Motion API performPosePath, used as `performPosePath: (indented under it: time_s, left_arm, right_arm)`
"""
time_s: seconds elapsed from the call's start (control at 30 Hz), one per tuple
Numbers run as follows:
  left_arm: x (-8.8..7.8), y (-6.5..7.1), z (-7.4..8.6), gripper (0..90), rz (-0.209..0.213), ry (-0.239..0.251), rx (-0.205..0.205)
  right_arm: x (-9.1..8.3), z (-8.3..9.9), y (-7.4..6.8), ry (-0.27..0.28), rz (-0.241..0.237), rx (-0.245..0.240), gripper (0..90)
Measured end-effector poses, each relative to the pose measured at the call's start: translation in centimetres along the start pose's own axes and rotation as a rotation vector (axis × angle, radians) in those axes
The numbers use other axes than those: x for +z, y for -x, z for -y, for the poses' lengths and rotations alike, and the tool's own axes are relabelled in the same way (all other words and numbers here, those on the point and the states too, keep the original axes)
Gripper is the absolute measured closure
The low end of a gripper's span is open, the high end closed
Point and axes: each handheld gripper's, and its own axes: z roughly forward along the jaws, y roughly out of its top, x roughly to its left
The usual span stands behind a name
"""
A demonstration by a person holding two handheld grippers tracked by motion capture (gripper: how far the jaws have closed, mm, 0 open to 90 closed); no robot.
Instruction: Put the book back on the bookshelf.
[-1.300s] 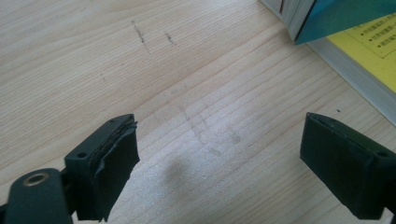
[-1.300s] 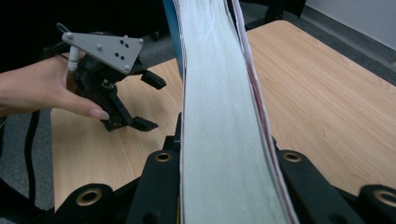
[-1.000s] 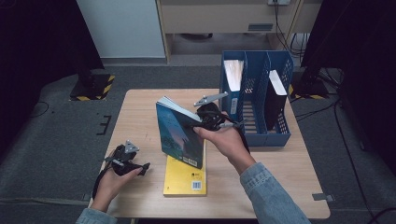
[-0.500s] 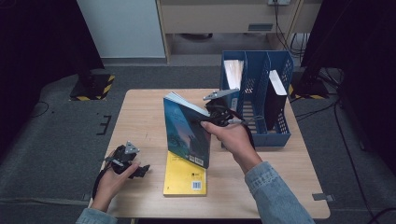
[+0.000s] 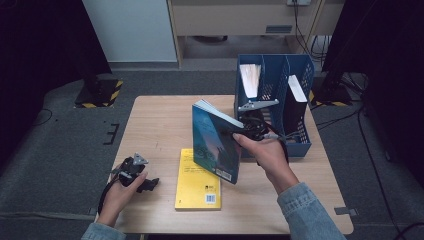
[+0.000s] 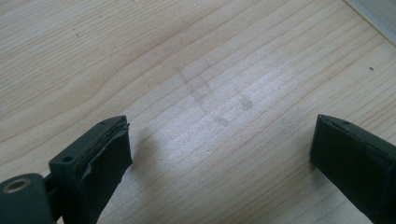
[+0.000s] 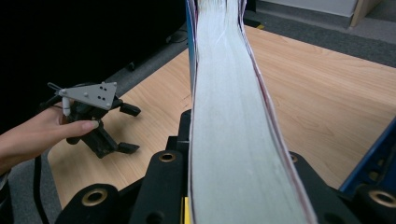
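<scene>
High view: your right gripper [image 5: 239, 134] is clamped on the blue book [image 5: 216, 145], which you hold upright and tilted above the wooden table [image 5: 160, 120], clear of its surface. The grip is on the book's far right edge, near its top. The book sits just to the left of the blue file rack [image 5: 272, 90], which stands at the far right of the table, and its near lower corner hangs over the yellow book [image 5: 197, 180] lying flat near the front edge.

The rack has upright compartments. The left one holds a book with pale pages [image 5: 250, 77] showing at the top; a dark book [image 5: 295, 102] stands in the right one.

Right gripper view: the blue book's page edges [image 7: 229, 116] run straight up between the two black jaws, which press on its covers from both sides. The pages bow a little to the right near the top. Beyond the book you see your left hand [image 7: 32, 135] and its gripper on the table.

Your left gripper [image 5: 145, 184] rests at the near left corner of the table, well apart from both books. In the left gripper view its jaws stand wide apart with nothing but bare wood [image 6: 210, 93] between them.
</scene>
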Motion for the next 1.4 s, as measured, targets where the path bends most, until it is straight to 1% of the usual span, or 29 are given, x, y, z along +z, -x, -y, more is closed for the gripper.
performPosePath:
  time_s: [0.07,0.13,0.17,0.23,0.27,0.43,0.5,0.67,0.87,1.03,1.23,1.3,1.4]
  left_arm:
    - [0.0,-0.1,0.1,4.1,0.002,0.002,0.003]
    - [0.1,-0.2,0.2,2.8,0.014,0.006,-0.005]
    - [0.2,-0.3,0.3,1.7,0.022,0.010,-0.013]
    - [0.4,-0.3,0.5,0.4,0.041,0.024,-0.050]
    - [0.5,-0.2,0.6,0.0,0.038,0.040,-0.058]
    - [0.5,-0.1,0.8,0.0,0.034,0.062,-0.058]
    - [0.5,0.0,0.9,0.0,0.030,0.064,-0.061]
    - [0.5,0.0,0.9,0.0,0.028,0.064,-0.062]
    - [0.5,0.0,1.0,0.0,0.033,0.071,-0.059]
    - [0.5,0.0,1.0,0.0,0.033,0.071,-0.059]
    - [0.5,0.0,1.0,0.0,0.033,0.072,-0.059]
    - [0.5,0.0,1.0,0.0,0.032,0.073,-0.059]
    - [0.5,0.1,1.1,0.0,0.032,0.079,-0.062]
  right_arm:
    - [-0.4,0.2,0.1,0.005,0.005,0.002,74.0]
    - [-0.8,0.4,0.3,0.011,0.009,0.009,74.0]
    - [-1.0,0.5,0.4,0.010,0.011,0.012,74.0]
    - [-1.4,0.7,0.4,0.013,0.017,0.014,74.0]
    - [-1.6,0.8,0.4,0.010,0.020,0.014,74.0]
    - [-2.9,1.4,0.7,0.017,0.022,0.035,74.0]
    - [-3.4,1.6,0.8,0.022,0.025,0.034,74.0]
    - [-4.8,2.1,1.1,0.036,0.051,0.038,73.9]
    - [-5.5,3.2,1.4,0.025,0.058,0.054,73.9]
    - [-6.2,3.9,1.8,0.033,0.066,0.072,73.9]
    - [-7.4,4.5,2.1,0.050,0.078,0.079,73.9]
    - [-7.7,4.7,2.3,0.048,0.079,0.092,73.9]
    - [-8.2,5.0,2.5,0.046,0.084,0.097,73.8]
